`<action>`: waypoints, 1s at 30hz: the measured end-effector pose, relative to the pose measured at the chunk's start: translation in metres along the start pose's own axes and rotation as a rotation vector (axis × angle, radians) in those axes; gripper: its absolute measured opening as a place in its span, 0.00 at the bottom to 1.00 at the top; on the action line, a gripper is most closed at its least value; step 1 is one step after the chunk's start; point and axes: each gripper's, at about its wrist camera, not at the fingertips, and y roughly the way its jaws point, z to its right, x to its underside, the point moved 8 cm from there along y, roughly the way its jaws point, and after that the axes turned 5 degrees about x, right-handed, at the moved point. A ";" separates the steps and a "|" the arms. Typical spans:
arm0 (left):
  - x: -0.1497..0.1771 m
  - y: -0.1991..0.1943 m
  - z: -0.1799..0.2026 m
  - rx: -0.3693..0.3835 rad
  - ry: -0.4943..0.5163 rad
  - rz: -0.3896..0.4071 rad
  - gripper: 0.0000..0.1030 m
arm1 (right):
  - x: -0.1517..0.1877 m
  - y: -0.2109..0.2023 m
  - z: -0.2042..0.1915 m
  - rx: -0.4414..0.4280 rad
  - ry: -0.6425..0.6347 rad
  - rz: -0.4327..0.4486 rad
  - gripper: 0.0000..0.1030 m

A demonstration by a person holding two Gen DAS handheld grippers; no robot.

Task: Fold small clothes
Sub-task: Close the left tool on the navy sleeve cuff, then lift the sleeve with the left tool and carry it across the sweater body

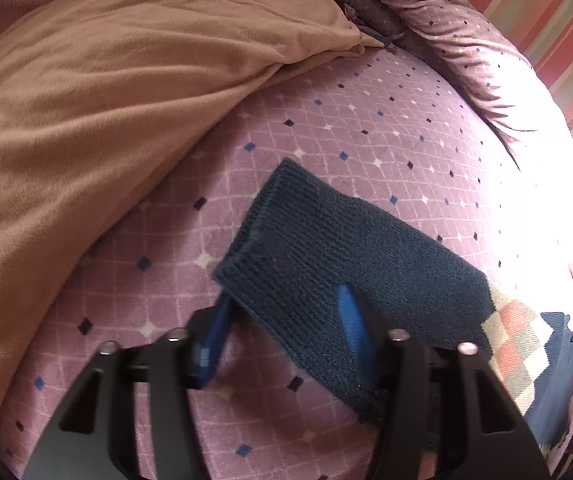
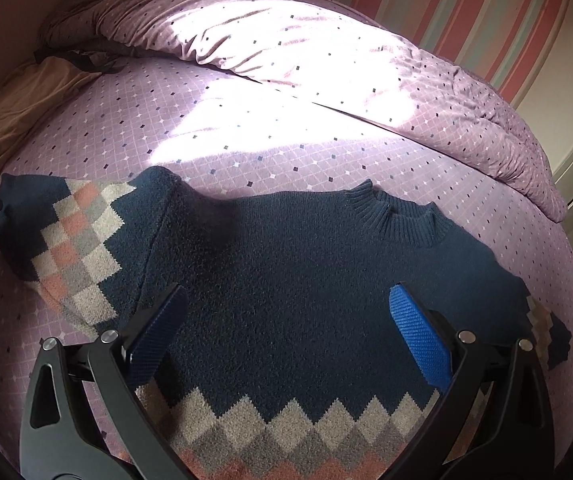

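Observation:
A small navy knit sweater [image 2: 306, 280] with a grey and pink diamond pattern lies flat on the bed, collar [image 2: 398, 216] away from me. My right gripper [image 2: 286, 328] hovers open over its chest, touching nothing. In the left wrist view my left gripper [image 1: 286, 316] has its blue pads either side of the ribbed cuff end of the left sleeve [image 1: 326, 256]. The jaws are partly closed around the sleeve, with the fabric draped over them. The same sleeve [image 2: 74, 248] lies angled outward in the right wrist view, where a bit of the left gripper shows at the frame's left edge.
The bed has a mauve sheet [image 1: 366, 128] with small diamonds. A tan blanket [image 1: 106, 100] is bunched at the left. A rolled mauve duvet [image 2: 326, 48] lies along the far side. A striped wall [image 2: 466, 8] stands behind the bed.

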 end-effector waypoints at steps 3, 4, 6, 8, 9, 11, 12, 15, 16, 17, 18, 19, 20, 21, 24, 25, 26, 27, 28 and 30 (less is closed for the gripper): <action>-0.001 -0.003 0.001 -0.040 0.042 0.000 0.20 | -0.003 0.002 0.000 -0.010 0.004 0.000 0.97; -0.002 -0.005 0.001 -0.047 0.057 0.004 0.16 | -0.003 0.005 0.001 -0.011 0.011 -0.005 0.97; -0.003 -0.011 0.005 -0.049 0.097 0.015 0.10 | -0.002 0.013 0.006 -0.011 0.031 -0.021 0.97; -0.002 -0.015 0.012 -0.047 0.140 0.022 0.10 | 0.001 0.024 0.011 -0.015 0.053 -0.038 0.97; -0.001 -0.017 0.017 -0.048 0.162 0.026 0.10 | 0.003 0.031 0.015 -0.013 0.063 -0.050 0.97; 0.000 -0.016 0.026 -0.040 0.198 0.025 0.09 | 0.007 0.044 0.021 -0.010 0.085 -0.073 0.97; 0.001 -0.014 0.031 -0.043 0.216 0.023 0.09 | 0.008 0.049 0.024 -0.008 0.095 -0.079 0.96; 0.002 -0.011 0.041 -0.033 0.243 0.013 0.09 | 0.008 0.057 0.029 -0.010 0.114 -0.085 0.96; 0.001 -0.010 0.045 -0.029 0.252 0.012 0.09 | 0.008 0.059 0.030 -0.008 0.115 -0.084 0.96; 0.002 -0.010 0.049 -0.028 0.261 0.013 0.09 | 0.008 0.060 0.031 -0.005 0.114 -0.084 0.96; 0.003 -0.011 0.054 -0.030 0.273 0.013 0.09 | 0.008 0.062 0.032 -0.002 0.113 -0.084 0.96; 0.004 -0.012 0.058 -0.029 0.282 0.017 0.09 | 0.007 0.062 0.034 -0.002 0.113 -0.081 0.96; 0.005 -0.013 0.063 -0.023 0.289 0.019 0.08 | 0.007 0.063 0.035 -0.003 0.113 -0.077 0.96; 0.006 -0.015 0.067 -0.014 0.291 0.018 0.08 | 0.007 0.063 0.036 -0.004 0.112 -0.074 0.96; 0.012 -0.020 0.087 0.028 0.309 0.009 0.08 | 0.009 0.064 0.039 0.001 0.101 -0.068 0.96; 0.015 -0.023 0.096 0.046 0.318 0.005 0.08 | 0.011 0.064 0.041 0.001 0.097 -0.069 0.96; 0.019 -0.027 0.104 0.060 0.330 0.004 0.08 | 0.013 0.064 0.042 0.000 0.093 -0.068 0.96; 0.023 -0.030 0.115 0.079 0.341 0.002 0.08 | 0.014 0.063 0.044 0.000 0.091 -0.066 0.96; 0.028 -0.033 0.127 0.111 0.351 -0.007 0.08 | 0.016 0.062 0.046 0.000 0.091 -0.064 0.96; 0.041 -0.037 0.151 0.164 0.368 -0.025 0.08 | 0.018 0.061 0.052 0.002 0.093 -0.061 0.96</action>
